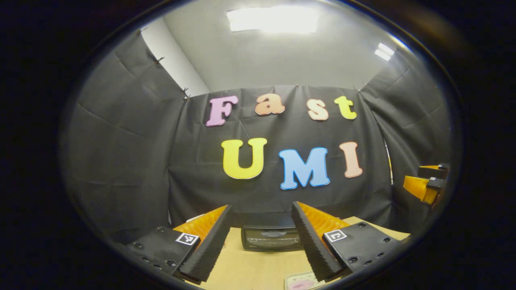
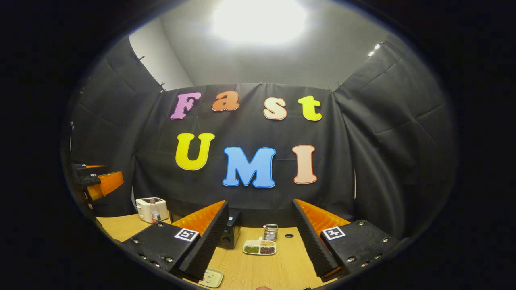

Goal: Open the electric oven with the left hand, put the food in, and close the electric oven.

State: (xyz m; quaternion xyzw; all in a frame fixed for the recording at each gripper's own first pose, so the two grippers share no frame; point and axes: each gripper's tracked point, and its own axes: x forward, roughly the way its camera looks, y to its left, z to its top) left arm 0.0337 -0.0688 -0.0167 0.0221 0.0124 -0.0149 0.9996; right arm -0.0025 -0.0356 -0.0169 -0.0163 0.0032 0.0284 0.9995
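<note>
Well, left gripper (image 1: 261,241): fingers spread wide, holding nothing, bottom of left gripper view.
Right gripper (image 2: 260,241): likewise wide apart, nothing held.
Oven (image 1: 272,238): door shut, lower centre, on the table (image 1: 246,270).
Dish (image 2: 260,247): lower centre, right gripper view.

Lower centre, the right claw (image 2: 260,237) stands agape above the wooden surface (image 2: 282,270). Between its fingers sit a divided dish (image 2: 260,247) and a jar (image 2: 270,232); the oven (image 2: 230,233) sits lower left.

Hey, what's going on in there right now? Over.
Both tools open, empty, held above the table. Left tool faces the electric oven, door shut. Right tool near a divided snack tray. Nothing blocking.
</note>
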